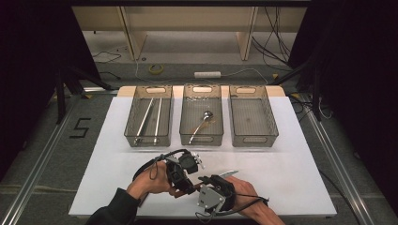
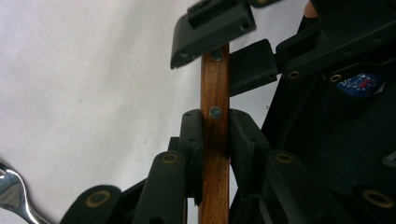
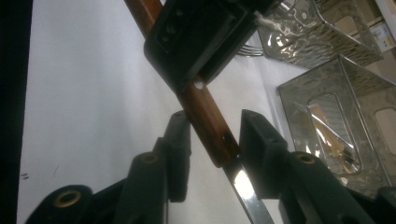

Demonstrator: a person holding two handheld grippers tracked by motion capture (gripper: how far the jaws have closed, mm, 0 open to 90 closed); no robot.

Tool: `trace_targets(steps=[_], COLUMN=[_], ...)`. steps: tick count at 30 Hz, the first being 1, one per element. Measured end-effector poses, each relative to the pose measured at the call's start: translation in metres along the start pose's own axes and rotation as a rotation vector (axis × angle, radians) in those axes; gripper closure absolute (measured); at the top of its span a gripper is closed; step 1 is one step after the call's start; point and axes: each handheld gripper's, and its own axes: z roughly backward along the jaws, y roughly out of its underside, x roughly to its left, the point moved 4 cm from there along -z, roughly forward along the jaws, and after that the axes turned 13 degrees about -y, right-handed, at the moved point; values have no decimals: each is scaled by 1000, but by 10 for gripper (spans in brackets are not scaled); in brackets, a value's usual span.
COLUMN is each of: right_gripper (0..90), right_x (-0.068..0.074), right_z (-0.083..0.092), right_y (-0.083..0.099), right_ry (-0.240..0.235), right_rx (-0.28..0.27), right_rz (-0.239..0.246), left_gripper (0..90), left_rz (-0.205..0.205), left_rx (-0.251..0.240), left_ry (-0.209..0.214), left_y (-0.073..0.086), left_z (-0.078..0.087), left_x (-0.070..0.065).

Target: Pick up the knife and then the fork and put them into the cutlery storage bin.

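Near the front edge of the desk (image 1: pixel 300 140), about midway along it, the two grippers met over a knife (image 1: pixel 227 174) with a wooden handle (image 2: pixel 214 140). The left gripper (image 2: pixel 214 135) was clamped on that handle, a pad pressed to each side beside a rivet. The right gripper (image 3: pixel 210 140) had its jaws narrowed around the handle's end, where the blade (image 3: pixel 245 189) began; one pad touched the wood, while the other stood just beside it with a gap. In the high view the blade tip pointed toward the right edge, just clear of the right gripper. A fork (image 2: pixel 11 196) lay on the desk near the left gripper. Three trays (image 1: pixel 246 139) stood in a row toward the back edge, the middle one holding a spoon (image 1: pixel 202 123).
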Motion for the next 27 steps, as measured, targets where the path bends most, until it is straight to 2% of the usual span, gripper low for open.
trace_targets(steps=[2,6,7,10,14,17,19,20,21,22,23,24,25,26,27], right_gripper=[679,706,715,754,796,801,803,803,803,804,804,804,804,805,805], right_x=[3,4,5,4,5,2,2,2,1,0,-3,-4,-3,-4,-4], right_z=[-1,-2,-2,-1,-1,1,1,2,3,3,4,5,5,6,7], right_y=[-1,-1,0,2,4,4,6,7,8,9,11,13,14,16,17], right_ry=[10,17,26,19,2,-6,-9,-7,-11,-5,-7,-7,-6,-8,-8], right_rx=[-6,21,29,58,77,81,87,86,89,88,94,99,102,106,102], right_rz=[-21,35,33,96,124,145,127,106,111,101,131,130,106,124,114], left_gripper=[753,752,752,749,735,713,614,545,504,469,443,409,378,346,335], left_rz=[3,5,3,-5,3,9,13,23,41,54,63,59,72,86,102], left_rx=[0,-2,-4,-32,-64,-90,-105,-117,-137,-152,-161,-167,-202,-219,-236], left_ry=[1,1,3,11,8,-13,-38,-48,-56,-66,-73,-76,-79,-77,-77], left_y=[0,0,0,-1,-2,-3,-2,-2,-1,0,2,3,5,7,9], left_z=[0,-1,0,2,6,8,10,12,14,17,19,20,24,27,31], left_x=[0,0,0,1,2,3,6,7,10,13,16,19,23,26,30])
